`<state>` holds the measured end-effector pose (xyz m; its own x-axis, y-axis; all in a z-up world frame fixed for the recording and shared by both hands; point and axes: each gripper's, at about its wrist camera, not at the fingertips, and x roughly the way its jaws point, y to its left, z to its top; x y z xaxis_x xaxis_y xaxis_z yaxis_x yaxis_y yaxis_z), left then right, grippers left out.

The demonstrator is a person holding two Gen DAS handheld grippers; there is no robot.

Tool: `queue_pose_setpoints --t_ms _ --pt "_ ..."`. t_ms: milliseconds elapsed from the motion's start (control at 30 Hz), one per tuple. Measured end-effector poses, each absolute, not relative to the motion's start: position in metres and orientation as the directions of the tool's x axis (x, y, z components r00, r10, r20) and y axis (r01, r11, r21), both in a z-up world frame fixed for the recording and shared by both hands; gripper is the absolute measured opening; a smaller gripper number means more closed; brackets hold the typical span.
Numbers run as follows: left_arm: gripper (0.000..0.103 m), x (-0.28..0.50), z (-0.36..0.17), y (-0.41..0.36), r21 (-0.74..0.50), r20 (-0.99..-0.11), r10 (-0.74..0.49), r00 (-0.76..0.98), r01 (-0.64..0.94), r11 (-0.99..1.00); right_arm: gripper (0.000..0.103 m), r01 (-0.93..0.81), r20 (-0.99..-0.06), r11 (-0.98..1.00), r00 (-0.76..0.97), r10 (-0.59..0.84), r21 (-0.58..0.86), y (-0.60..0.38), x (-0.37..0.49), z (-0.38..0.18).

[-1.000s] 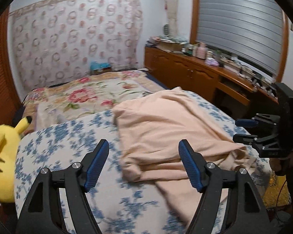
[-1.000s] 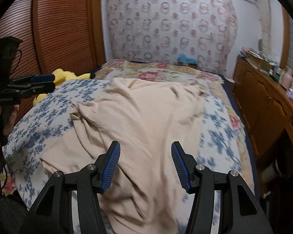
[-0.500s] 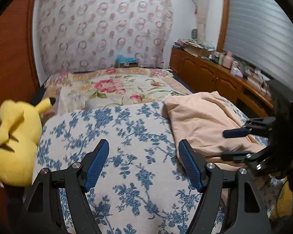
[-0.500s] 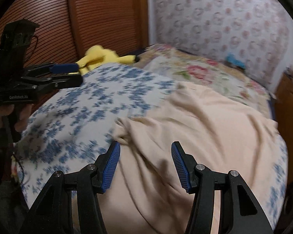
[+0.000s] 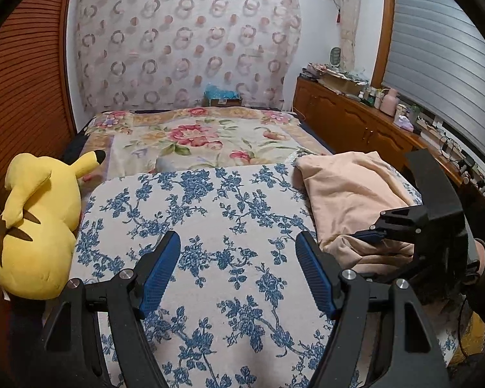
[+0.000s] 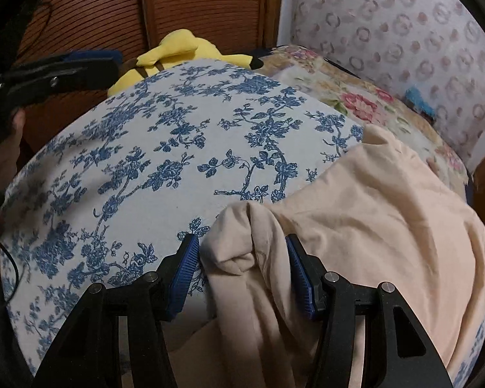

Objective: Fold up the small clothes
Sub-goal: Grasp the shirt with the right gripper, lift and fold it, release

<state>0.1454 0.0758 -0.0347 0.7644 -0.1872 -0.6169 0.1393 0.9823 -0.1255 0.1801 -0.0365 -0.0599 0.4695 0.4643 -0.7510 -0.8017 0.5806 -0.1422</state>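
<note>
A peach garment lies crumpled on the right side of a bed cover with a blue flower print. My right gripper is down at the garment's near left edge. Its jaws are closing with a bunched fold between them, and the cloth does not look pinched. My left gripper hovers open over the bare flowered cover to the left of the garment, with nothing between its fingers.
A yellow plush toy sits at the bed's left edge against a slatted wooden door. A flowered quilt covers the far half of the bed. A cluttered wooden dresser runs along the right.
My left gripper has swung left off the garment to the bare cover. My right gripper has moved left and down to the garment's edge, and its jaws have narrowed around a fold.
</note>
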Motion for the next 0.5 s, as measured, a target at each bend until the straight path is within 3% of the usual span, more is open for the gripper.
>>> queue_pose_setpoints --t_ms 67,100,300,500 --pt "0.075 0.151 -0.035 0.073 -0.129 -0.619 -0.196 0.761 0.147 0.981 0.017 -0.795 -0.739 0.585 0.491 0.462 -0.163 -0.037 0.183 -0.058" --pt "0.075 0.152 -0.035 0.072 -0.132 -0.619 -0.201 0.759 0.152 0.980 0.008 -0.793 -0.738 0.587 0.491 0.462 -0.160 -0.040 0.181 -0.056" --pt "0.075 0.158 -0.036 0.059 -0.137 -0.621 -0.230 0.750 0.186 0.973 0.007 -0.759 -0.649 0.645 0.535 0.541 -0.088 -0.085 0.190 -0.013" --pt "0.075 0.163 -0.042 0.048 -0.145 -0.639 -0.248 0.728 0.202 0.969 0.007 -0.650 -0.559 0.750 0.670 0.488 -0.124 -0.142 0.218 0.034"
